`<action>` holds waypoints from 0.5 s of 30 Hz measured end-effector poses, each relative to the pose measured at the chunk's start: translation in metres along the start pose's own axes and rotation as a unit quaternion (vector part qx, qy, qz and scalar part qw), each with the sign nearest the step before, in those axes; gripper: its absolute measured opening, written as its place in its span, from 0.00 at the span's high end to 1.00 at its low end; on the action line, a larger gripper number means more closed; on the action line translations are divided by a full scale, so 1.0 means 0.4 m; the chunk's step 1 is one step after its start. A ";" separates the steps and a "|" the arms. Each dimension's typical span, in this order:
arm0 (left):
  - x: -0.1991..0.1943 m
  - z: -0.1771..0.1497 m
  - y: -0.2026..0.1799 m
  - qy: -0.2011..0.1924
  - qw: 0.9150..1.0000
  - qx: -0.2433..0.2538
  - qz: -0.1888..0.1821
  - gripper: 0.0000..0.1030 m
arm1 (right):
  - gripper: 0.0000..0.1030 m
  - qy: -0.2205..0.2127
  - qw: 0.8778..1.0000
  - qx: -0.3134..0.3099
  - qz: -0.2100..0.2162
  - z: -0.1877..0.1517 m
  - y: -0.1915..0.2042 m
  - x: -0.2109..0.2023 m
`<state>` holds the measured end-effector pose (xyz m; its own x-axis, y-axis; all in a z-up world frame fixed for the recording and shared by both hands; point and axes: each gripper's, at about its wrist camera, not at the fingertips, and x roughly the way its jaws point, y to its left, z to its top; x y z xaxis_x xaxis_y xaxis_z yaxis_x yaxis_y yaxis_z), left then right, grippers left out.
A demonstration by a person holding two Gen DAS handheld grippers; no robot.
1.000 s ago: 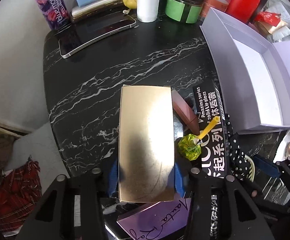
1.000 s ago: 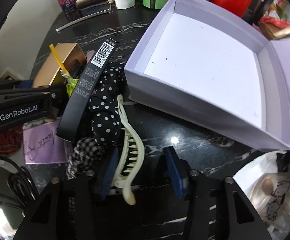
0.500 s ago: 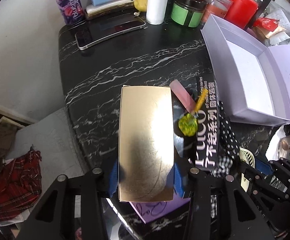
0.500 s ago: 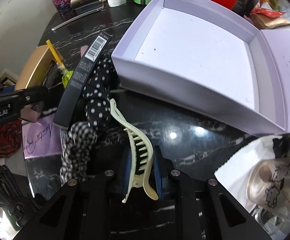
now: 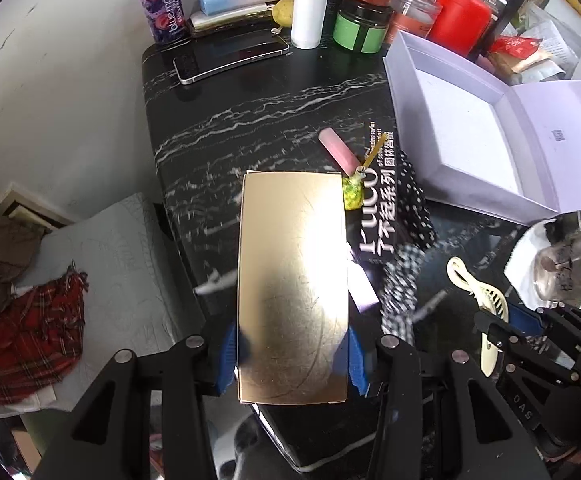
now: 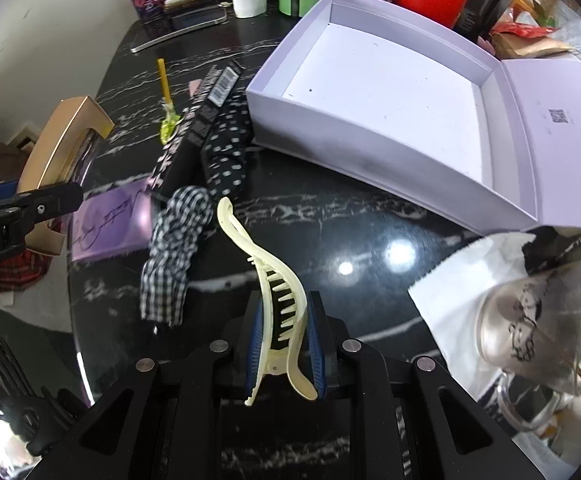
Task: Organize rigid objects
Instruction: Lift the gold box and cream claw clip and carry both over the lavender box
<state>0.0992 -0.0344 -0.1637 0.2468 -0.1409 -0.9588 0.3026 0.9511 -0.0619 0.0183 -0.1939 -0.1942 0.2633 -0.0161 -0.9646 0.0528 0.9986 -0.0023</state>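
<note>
1. Open room: the black marble table (image 5: 250, 120) has a bare stretch between the phone (image 5: 230, 58) at the back and the gold box (image 5: 294, 288) in my left gripper (image 5: 292, 356). Its left edge drops away to bedding and a red plaid cloth (image 5: 26, 336). The back edge is crowded – a purple can (image 5: 162, 2), a white cylinder (image 5: 308, 4), jars.

2. The open lavender box (image 6: 390, 92) sits at the right rear of the table, its floor bare, its lid (image 6: 562, 136) folded flat to the right. Its near wall touches the polka-dot fabric (image 6: 228, 144).

3. Pose: both grippers point steeply down at the table. My left gripper's blue pads are clamped on the long sides of the gold box near its close end, and the box is clear of the surface.

4. My right gripper (image 6: 284, 348) has just closed – its pads now press both flanks of the cream hair claw (image 6: 274, 292) (teeth facing right in the wrist view).

5. Axes: the gold box runs lengthwise away from my left fingers. The claw's long curve runs away from my right fingers, its tip beside the checked fabric (image 6: 174, 252).

6. Between the two: a long black carton (image 5: 378, 204), a yellow-green lollipop (image 5: 352, 194) and a pink stick (image 5: 336, 152), lying close together.
</note>
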 end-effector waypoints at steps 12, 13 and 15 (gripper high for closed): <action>-0.094 -0.060 -0.055 -0.009 1.000 -0.006 0.002 0.57 | 0.80 -0.001 1.000 -0.007 0.013 -0.045 -0.036 -0.100; -0.099 -0.064 -0.058 -0.010 1.000 -0.006 0.003 0.57 | 0.80 -0.001 1.000 -0.009 0.014 -0.043 -0.037 -0.101; -0.113 -0.073 -0.070 -0.013 1.000 -0.008 0.003 0.57 | 0.80 -0.003 1.000 -0.013 0.017 -0.055 -0.046 -0.116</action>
<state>0.0525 -0.0467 -0.1268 0.2724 -0.1424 -0.9516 0.2863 0.9562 -0.0612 -0.0160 -0.2103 -0.1552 0.2702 0.0169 -0.9626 0.0185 0.9996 0.0228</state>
